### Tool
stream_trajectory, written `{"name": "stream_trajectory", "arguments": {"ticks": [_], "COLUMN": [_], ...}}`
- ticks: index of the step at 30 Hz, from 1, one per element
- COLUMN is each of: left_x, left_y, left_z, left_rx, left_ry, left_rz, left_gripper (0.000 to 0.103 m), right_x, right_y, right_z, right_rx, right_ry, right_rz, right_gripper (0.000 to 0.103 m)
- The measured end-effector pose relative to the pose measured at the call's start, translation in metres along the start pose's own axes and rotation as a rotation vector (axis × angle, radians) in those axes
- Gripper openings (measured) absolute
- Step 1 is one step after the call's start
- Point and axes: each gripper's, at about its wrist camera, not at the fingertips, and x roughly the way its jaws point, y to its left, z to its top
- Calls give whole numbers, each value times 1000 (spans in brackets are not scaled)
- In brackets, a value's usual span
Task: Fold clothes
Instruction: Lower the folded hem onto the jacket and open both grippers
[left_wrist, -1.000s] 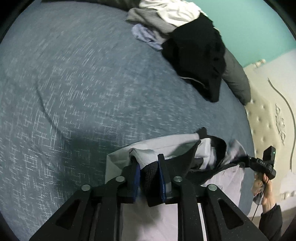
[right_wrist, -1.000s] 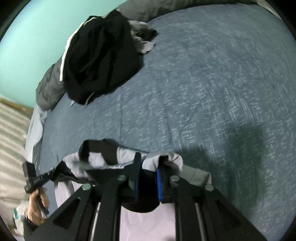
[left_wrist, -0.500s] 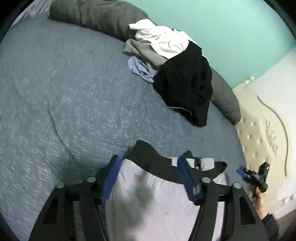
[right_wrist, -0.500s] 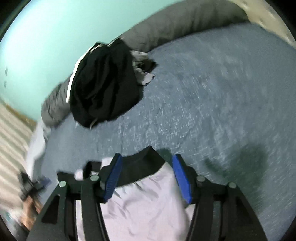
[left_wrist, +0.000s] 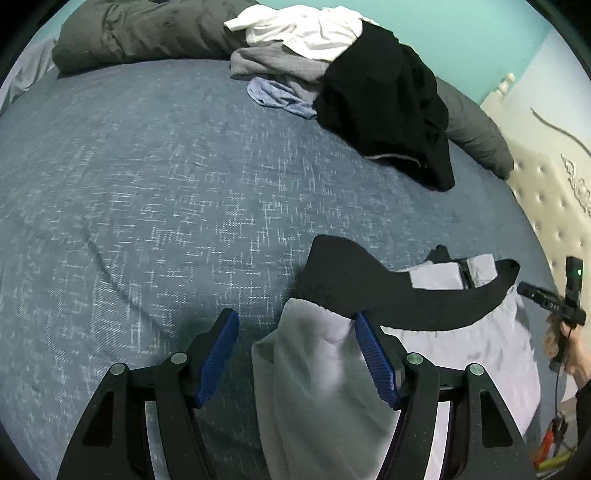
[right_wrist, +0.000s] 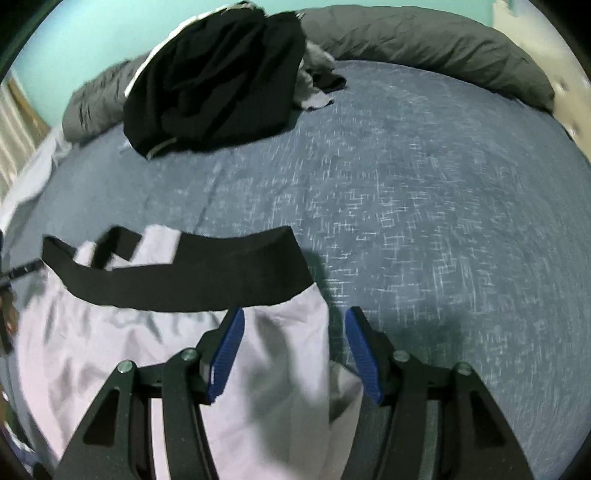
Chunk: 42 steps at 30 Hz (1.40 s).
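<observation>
Teal wall and a grey bolster close the far side of a bed spread with a blue flecked cover. A heap of unfolded clothes lies at the far edge, a black garment topmost over white, grey and pale blue pieces. On the near side lies the garment in hand, a pale lilac piece with a black waistband, spread flat on the cover with the waistband on its far edge.

Neither gripper has hold of it. The left gripper stands about half open and its jaws are closing slightly; the left corner of the garment lies between the fingers, brushing the right-hand pad, but it is not pinched. The right gripper is about half open too, hovering over the right edge of the garment, with cloth under the gap and nothing clamped.

Judging by how it lies, the garment has just been laid out and the next fold is to come. The risks: a closing finger could drag the left corner and undo the flat lay; a shallow pinch on this thin, slippery-looking cloth could slip mid-fold; the bunched strap at the waistband may fold in crooked. The bed cover itself could also be pinched.
</observation>
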Motion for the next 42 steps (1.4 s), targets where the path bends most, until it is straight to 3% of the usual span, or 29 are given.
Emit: {"name": "stream_trajectory", "arguments": {"ticks": [3, 4, 5, 9, 12, 17, 22, 25, 28, 30, 34, 36, 39, 42], "left_x": [7, 8, 8, 2, -16, -29, 1, 16, 23, 15, -21, -39, -63, -84], "left_y": [-2, -3, -5, -12, -13, -18, -16, -12, -7, -6, -2, 0, -6, -17], "left_z": [-3, -5, -6, -7, -4, 10, 17, 12, 8, 5, 1, -5, -24, -52], "left_rx": [16, 22, 33, 69, 64, 45, 20, 2, -32, -39, -87, -122, -165, -177], "left_ry": [7, 6, 1, -27, -84, -133, -49, -39, -30, -49, -118, -149, -176, -211], "left_rz": [-12, -18, -20, -17, -32, -38, 10, 34, 27, 38, 23, 12, -21, -49], "left_gripper": [41, 36, 29, 16, 12, 12, 12, 17, 26, 43, 56, 58, 58, 58], "right_x": [12, 16, 18, 18, 1, -21, 1, 20, 34, 34, 5, -21, -61, -92], "right_y": [2, 2, 4, 13, 12, 6, 3, 3, 2, 4, 12, 14, 24, 43], "right_z": [0, 0, 0, -4, -3, 5, 15, 15, 10, 8, 7, 3, -15, -42], "right_rx": [-36, -47, -57, -103, -98, -74, -36, -33, -21, -32, -51, -9, 52, 88], "right_ry": [10, 11, 6, -21, -98, -189, -117, -69, -38, -26, -100, -168, -244, -298], "right_rz": [-29, -34, -26, -25, -44, -100, -159, -189, -188, -197, -277, -259, -160, -10], "right_gripper": [55, 51, 40, 11, 8, 8, 8, 8, 9, 13, 36, 38, 38, 38]}}
